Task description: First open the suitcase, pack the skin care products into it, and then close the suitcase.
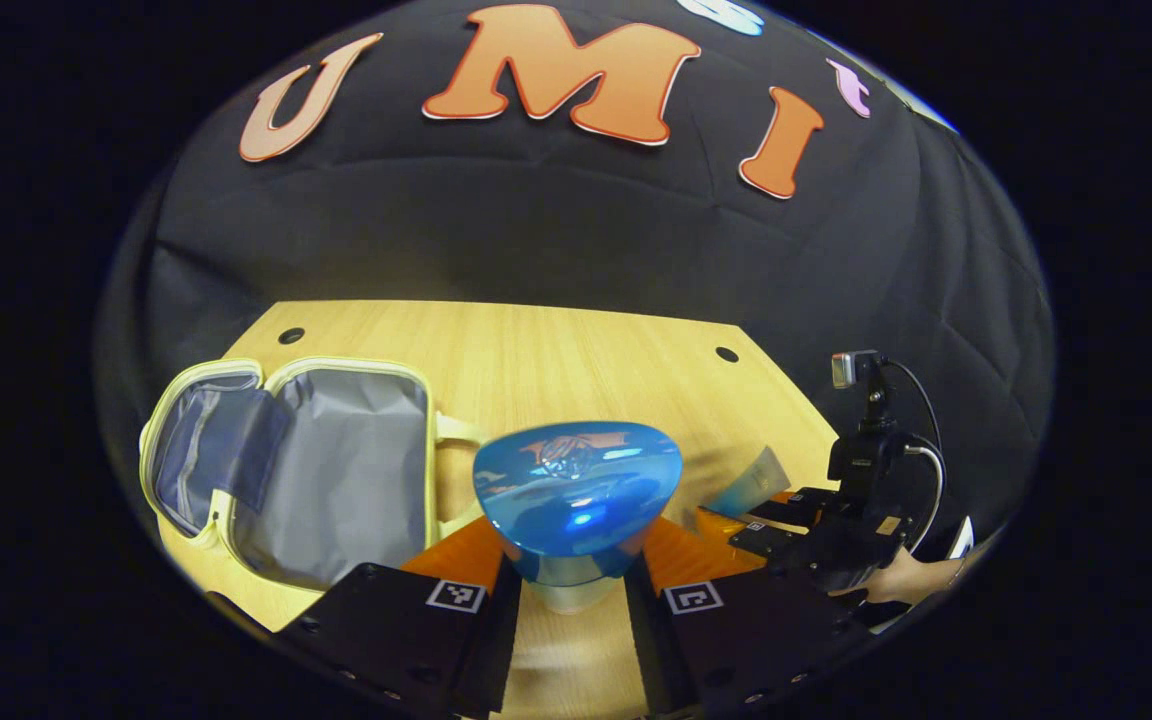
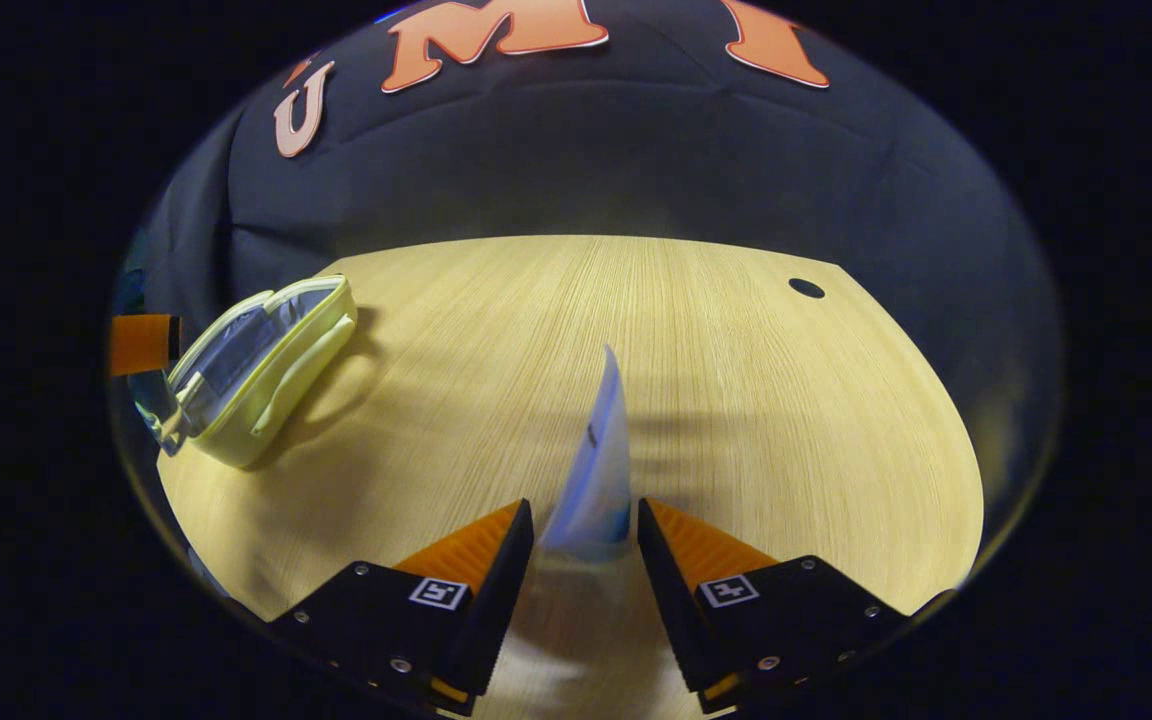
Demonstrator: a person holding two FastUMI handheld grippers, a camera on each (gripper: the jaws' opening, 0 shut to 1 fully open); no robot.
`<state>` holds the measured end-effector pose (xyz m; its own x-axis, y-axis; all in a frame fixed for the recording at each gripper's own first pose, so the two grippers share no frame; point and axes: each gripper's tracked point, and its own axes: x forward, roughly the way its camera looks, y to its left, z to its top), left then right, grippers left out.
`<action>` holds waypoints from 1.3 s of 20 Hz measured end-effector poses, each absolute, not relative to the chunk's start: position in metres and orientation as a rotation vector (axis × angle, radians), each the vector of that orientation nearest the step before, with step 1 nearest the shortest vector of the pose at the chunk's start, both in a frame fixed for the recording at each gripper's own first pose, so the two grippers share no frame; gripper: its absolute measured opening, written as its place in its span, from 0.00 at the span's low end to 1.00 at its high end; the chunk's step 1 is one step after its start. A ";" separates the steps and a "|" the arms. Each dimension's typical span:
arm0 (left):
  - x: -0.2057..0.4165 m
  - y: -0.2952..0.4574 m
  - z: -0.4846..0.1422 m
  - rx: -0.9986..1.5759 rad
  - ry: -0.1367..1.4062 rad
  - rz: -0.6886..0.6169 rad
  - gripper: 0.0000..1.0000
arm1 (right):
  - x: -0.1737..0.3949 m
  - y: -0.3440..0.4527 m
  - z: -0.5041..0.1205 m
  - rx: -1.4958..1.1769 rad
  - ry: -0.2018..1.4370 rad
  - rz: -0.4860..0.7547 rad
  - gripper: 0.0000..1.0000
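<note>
Two products held: left gripper (image 1: 573, 590) jaws clamp the blue-capped bottle (image 1: 576, 500), the open suitcase (image 1: 296, 470) lying to its left; right gripper (image 2: 584, 560) jaws pinch a tube (image 2: 596, 470).

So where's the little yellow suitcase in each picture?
Left gripper view: the suitcase lies open at lower left on the table.
Right gripper view: the same suitcase sits at the far left edge, seen side-on.
Shared landmark: the dark round hole in the tabletop.

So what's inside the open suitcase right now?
The open suitcase shows grey lining and a flap pocket, no products visible. The pocket's inside is covered. The blue bottle sits between the left gripper fingers.
</note>
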<state>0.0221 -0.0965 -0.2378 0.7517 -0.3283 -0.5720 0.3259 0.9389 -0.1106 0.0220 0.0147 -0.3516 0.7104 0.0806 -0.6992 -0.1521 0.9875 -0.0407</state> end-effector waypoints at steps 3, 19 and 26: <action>0.021 -0.081 -0.239 -0.021 0.645 -0.340 0.50 | 0.021 0.018 -0.352 -0.060 0.793 0.142 0.45; 0.025 0.096 -0.262 0.128 1.001 -0.256 0.51 | -0.025 0.126 -0.273 0.220 0.842 0.397 0.41; 0.072 0.128 -0.307 0.131 1.081 -0.239 0.50 | -0.017 0.137 -0.281 0.240 0.880 0.339 0.41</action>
<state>0.0716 0.1283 -0.3071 0.4477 -0.1283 -0.8849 0.2564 0.9665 -0.0105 -0.0166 0.1373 -0.2806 0.5895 0.3858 -0.7097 -0.1910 0.9202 0.3416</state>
